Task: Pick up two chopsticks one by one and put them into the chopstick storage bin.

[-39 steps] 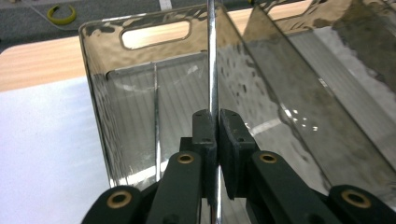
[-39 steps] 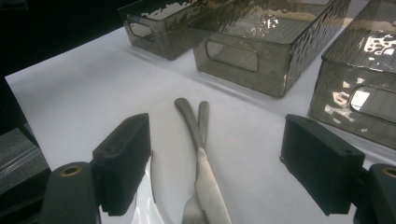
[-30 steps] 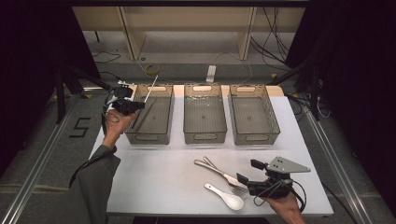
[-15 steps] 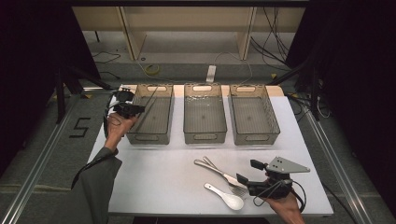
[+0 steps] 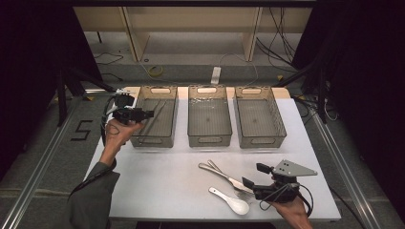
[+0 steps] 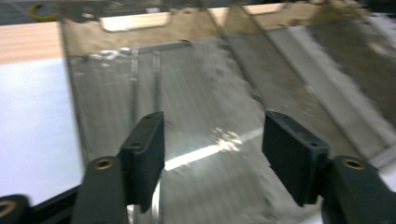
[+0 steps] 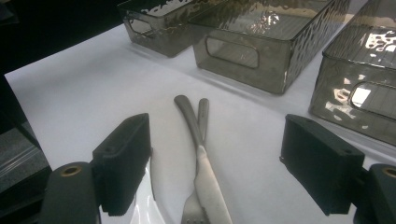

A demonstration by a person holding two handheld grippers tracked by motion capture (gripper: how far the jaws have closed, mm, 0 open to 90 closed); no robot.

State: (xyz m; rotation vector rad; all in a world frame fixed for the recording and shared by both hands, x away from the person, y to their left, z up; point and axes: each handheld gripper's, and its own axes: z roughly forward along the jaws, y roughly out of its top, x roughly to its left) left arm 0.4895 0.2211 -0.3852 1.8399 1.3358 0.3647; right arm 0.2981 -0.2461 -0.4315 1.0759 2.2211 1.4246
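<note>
reaching for the crossed knife (image 7: 204, 172) and fork (image 7: 196, 140) beside the white spoon (image 5: 231, 200), the spread, empty right gripper (image 7: 219, 168) could pinch both; the left gripper (image 6: 212, 144), also spread, hovers over the left bin (image 5: 154, 138).

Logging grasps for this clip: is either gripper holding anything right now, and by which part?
Nothing is held. The left gripper is open over the left bin. The right gripper is open above the knife and fork, touching neither.
</note>
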